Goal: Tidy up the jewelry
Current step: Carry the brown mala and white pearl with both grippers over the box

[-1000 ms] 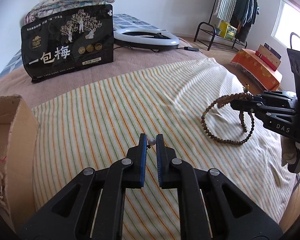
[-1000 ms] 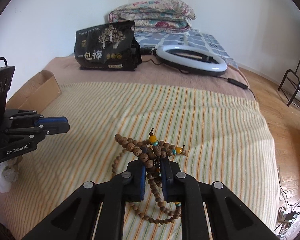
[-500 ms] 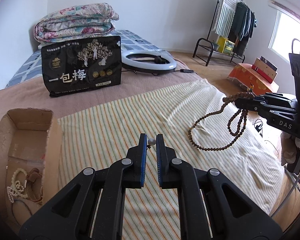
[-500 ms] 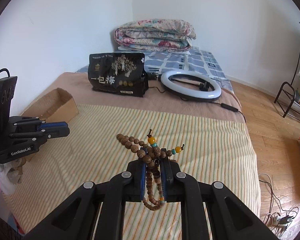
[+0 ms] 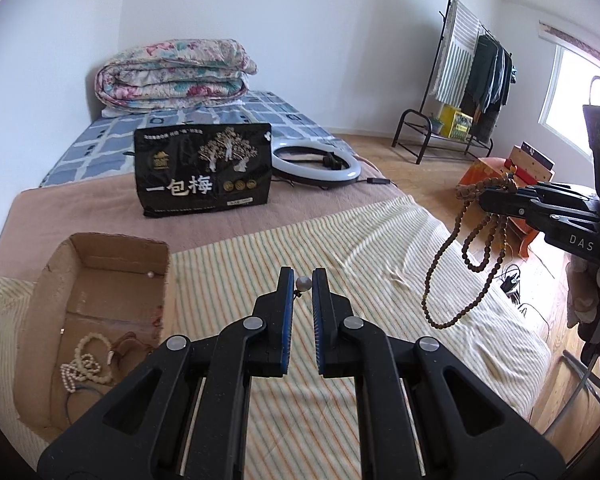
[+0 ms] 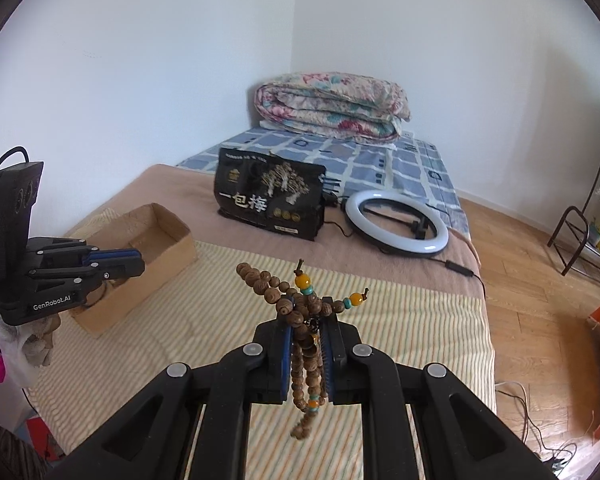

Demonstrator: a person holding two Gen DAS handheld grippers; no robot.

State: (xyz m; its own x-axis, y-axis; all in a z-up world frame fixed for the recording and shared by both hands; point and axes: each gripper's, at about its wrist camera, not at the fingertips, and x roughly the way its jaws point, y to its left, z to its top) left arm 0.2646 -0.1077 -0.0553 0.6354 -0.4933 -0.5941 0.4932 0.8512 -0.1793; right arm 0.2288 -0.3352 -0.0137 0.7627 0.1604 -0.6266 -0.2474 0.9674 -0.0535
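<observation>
My left gripper (image 5: 303, 283) is shut on a small pearl earring (image 5: 303, 283), held high above the striped blanket (image 5: 372, 240). My right gripper (image 6: 307, 326) is shut on a long brown wooden bead necklace (image 6: 296, 308) with orange and teal beads; in the left wrist view the necklace (image 5: 456, 248) hangs in loops in the air off the bed's right side. An open cardboard box (image 5: 100, 304) lies at the left, holding a pale bead string (image 5: 85, 364) and a brown bracelet (image 5: 130, 346); it also shows in the right wrist view (image 6: 156, 248).
A black snack bag (image 5: 204, 172) stands behind the blanket, with a white ring light (image 5: 316, 162) to its right and a folded floral quilt (image 5: 172, 68) at the back. A clothes rack (image 5: 472, 76) and an orange box (image 5: 496, 176) stand on the floor at right.
Both grippers rose well above the bed. The wooden bead necklace was lifted off the blanket and now hangs free. The cardboard box and its contents came into fuller view.
</observation>
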